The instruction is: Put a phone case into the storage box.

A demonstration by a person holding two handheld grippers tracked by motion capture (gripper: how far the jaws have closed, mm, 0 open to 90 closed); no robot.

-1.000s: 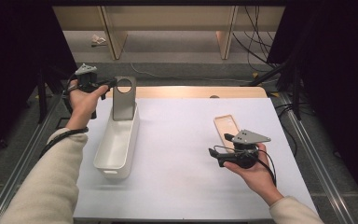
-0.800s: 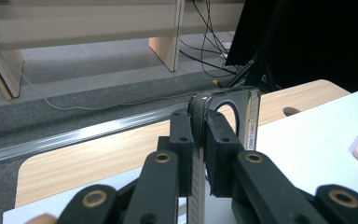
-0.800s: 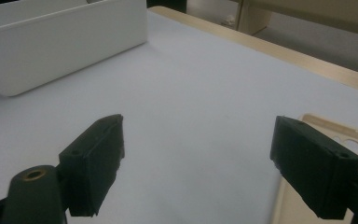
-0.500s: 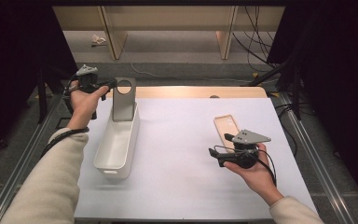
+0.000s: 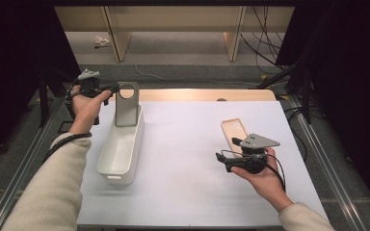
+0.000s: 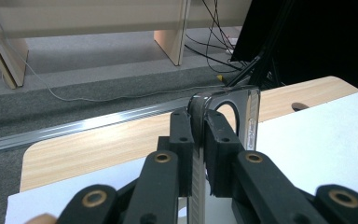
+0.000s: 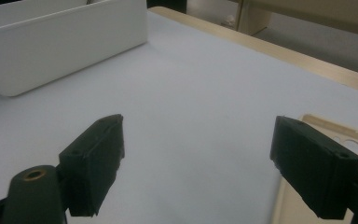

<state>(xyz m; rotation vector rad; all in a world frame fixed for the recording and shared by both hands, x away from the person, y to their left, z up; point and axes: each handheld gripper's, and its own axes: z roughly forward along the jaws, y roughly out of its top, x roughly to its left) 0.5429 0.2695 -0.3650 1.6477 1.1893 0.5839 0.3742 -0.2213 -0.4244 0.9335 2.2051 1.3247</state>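
Where the person's left hand [image 5: 85, 107] reaches past the table's far left corner, the left gripper [image 5: 110, 88] stands clamped on the top edge of a grey phone case [image 5: 126, 103], jaws pressed against both faces beside its round camera opening. Case: upright, lower end inside the far end of the white bin [image 5: 120, 149]. Bin: long, lying on the white table sheet [image 5: 183, 144]. Beige phone case [image 5: 234, 132]: flat on the sheet, right of centre. Right gripper [image 5: 220, 157]: held low just beside the beige case's near end, jaws wide apart, holding nothing.
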